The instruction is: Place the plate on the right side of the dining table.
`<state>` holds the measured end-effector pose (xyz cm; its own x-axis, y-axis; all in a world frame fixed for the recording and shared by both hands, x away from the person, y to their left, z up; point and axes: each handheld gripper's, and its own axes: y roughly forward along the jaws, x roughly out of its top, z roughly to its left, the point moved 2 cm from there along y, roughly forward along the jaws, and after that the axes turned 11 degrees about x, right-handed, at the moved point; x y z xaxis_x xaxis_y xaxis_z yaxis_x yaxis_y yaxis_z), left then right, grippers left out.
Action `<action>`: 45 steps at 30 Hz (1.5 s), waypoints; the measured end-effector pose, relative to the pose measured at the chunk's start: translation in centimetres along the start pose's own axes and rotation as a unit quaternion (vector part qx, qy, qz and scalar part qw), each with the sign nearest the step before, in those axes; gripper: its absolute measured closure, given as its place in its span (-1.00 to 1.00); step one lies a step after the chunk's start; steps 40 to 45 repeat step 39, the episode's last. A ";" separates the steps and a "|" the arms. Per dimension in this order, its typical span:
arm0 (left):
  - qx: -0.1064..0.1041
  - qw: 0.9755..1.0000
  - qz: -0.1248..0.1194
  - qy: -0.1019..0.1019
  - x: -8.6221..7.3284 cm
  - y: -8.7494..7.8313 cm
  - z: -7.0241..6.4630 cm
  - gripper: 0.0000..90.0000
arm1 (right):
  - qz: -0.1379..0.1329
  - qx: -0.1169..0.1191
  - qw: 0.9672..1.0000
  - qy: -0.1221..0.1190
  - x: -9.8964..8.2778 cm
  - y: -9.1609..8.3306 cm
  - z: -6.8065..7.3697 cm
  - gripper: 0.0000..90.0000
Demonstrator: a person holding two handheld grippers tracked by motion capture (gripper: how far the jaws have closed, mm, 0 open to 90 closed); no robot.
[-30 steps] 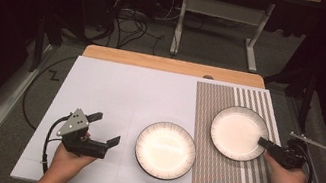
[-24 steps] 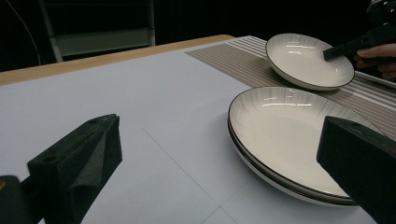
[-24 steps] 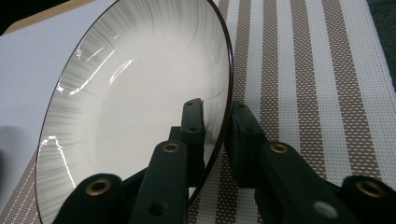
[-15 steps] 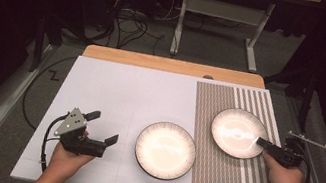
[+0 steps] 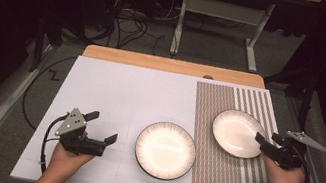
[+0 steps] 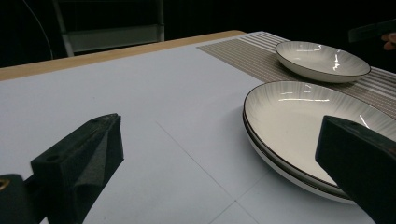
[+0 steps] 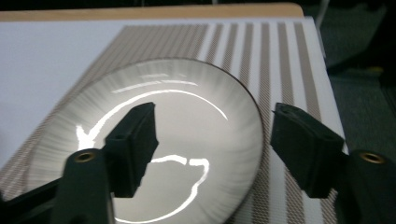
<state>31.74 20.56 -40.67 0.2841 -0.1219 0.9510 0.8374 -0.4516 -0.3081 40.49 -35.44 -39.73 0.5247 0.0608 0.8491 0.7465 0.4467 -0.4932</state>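
High view: both forearms cut off by the bottom edge. Right tongs (image 5: 269, 139) overlap the far plate's (image 5: 237, 133) rim — contact or gap, can't tell from here.

Left gripper view: near plate (image 6: 299, 116) looks like a double rim — one plate or two stacked, can't tell; its right side is hidden behind the right jaw and its near rim is cut off by the bottom edge. Top right corner: a dark shape and a bit of a hand (image 6: 388, 43), cropped by the edge.

Right gripper view: the far plate's near rim is cut off by the bottom edge, and the left jaw covers part of its bowl.
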 end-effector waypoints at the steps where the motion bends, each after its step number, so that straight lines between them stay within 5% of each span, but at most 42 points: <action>1: 0.003 1.000 -0.001 0.000 0.0 0.0 0.0 -0.97 | -0.009 0.005 1.000 -0.014 0.1 -0.2 0.6 -0.36; 5: 0.006 1.000 -0.001 0.000 0.0 0.0 0.1 -0.97 | -0.029 0.026 0.998 -0.043 0.4 -0.7 2.7 -0.49; 7: 0.010 1.000 -0.002 -0.003 -0.1 0.0 0.2 -0.97 | -0.053 0.060 0.995 -0.059 0.4 -1.2 5.2 -0.62; 12: 0.014 1.000 -0.004 -0.002 -0.2 -0.2 0.3 -0.97 | -0.072 0.101 0.989 -0.084 -0.1 -1.3 8.3 -0.77; 20: 0.021 1.000 -0.017 -0.002 -0.2 -0.6 0.0 -0.97 | -0.095 0.118 0.981 -0.122 -1.1 -1.7 11.7 -0.97; 31: 0.038 0.999 -0.031 -0.013 -0.3 -1.0 0.5 -0.97 | -0.106 0.125 0.977 -0.135 -2.9 -1.9 11.9 -0.97; 45: 0.036 0.999 -0.032 -0.007 -0.4 -1.2 0.4 -0.96 | -0.108 0.121 0.978 -0.133 -3.0 -1.9 12.0 -0.97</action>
